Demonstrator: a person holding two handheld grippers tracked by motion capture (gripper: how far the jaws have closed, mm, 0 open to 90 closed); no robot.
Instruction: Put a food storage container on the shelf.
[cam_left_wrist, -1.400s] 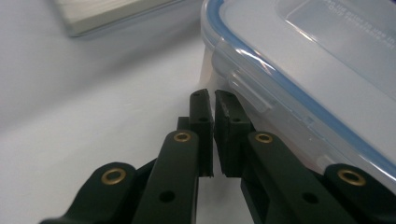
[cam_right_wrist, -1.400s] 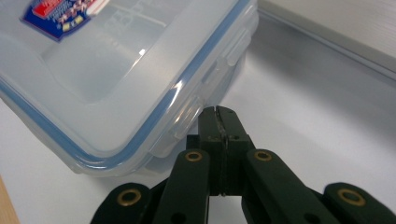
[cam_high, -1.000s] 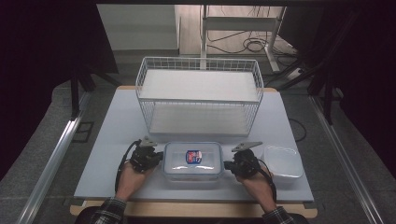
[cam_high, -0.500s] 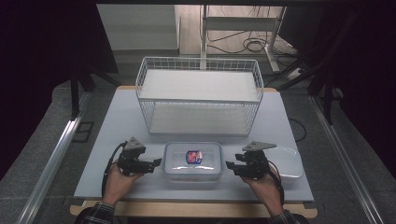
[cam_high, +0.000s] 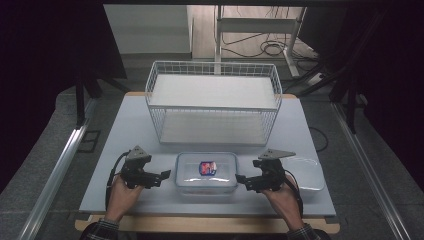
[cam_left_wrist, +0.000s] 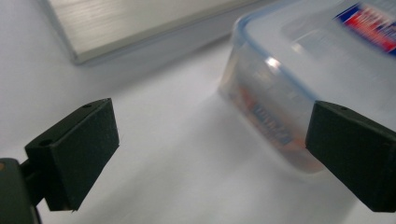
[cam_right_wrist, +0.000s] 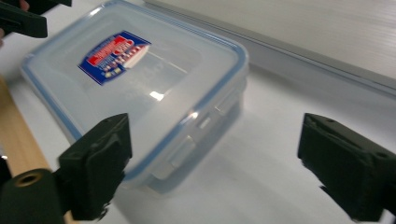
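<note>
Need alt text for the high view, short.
A clear rectangular plastic container with a red-and-blue label on its lid sits at the near edge of a pale grey table, between the open left gripper and open right gripper. A white wire basket stands behind it.

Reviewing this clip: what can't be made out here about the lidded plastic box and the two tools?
- Contents of the lidded plastic box: blurred behind the cloudy wall in the left gripper view; too small in the high view.
- Label wording: blurred in the right gripper view.
- Box's far side: cut off by the frame edge in the left gripper view.
- Left tool and right tool tips: too small in the high view to judge contact.
</note>
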